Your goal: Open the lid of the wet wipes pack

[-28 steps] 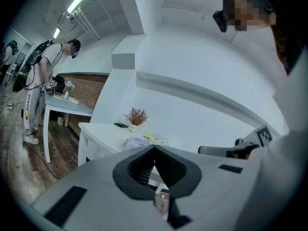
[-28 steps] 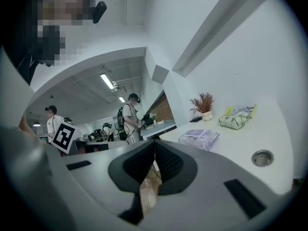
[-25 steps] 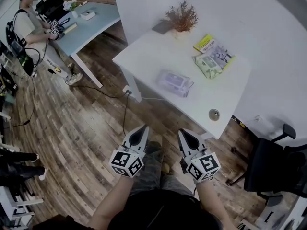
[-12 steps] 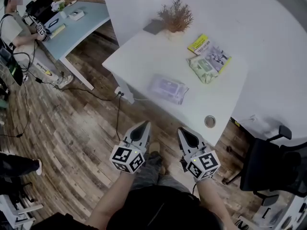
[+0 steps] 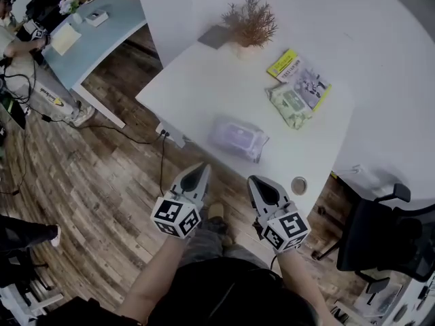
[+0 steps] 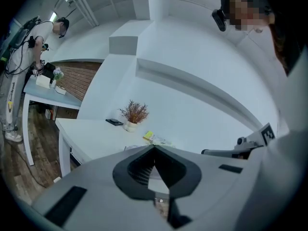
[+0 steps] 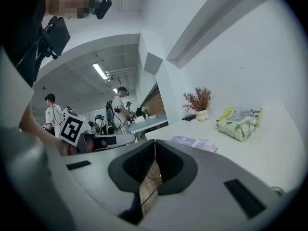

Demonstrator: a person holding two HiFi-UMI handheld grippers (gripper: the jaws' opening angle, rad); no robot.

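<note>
The left gripper (image 5: 196,169) and the right gripper (image 5: 256,181), both with jaws pressed together and nothing between them, point side by side over the wooden floor (image 5: 102,182) toward the near edge of a white table (image 5: 183,87).

At far left a person (image 5: 17,49) stands by a blue-topped desk (image 5: 102,32). On the white table, the wet wipes pack (image 5: 236,137), pale purple, lies flat close to the near edge, just beyond both grippers' tips and apart from them; its lid cannot be made out. Toward the far edge a dried plant in a small pot (image 5: 250,24) stands with a dark flat object (image 5: 216,37) just to its left. Further right, near the right edge, a green packet (image 5: 289,106) lies against a yellow-edged packet (image 5: 302,79). A round metal disc (image 5: 298,185) sits at the near right corner. A black office chair (image 5: 380,233) stands at far right, off the table.
</note>
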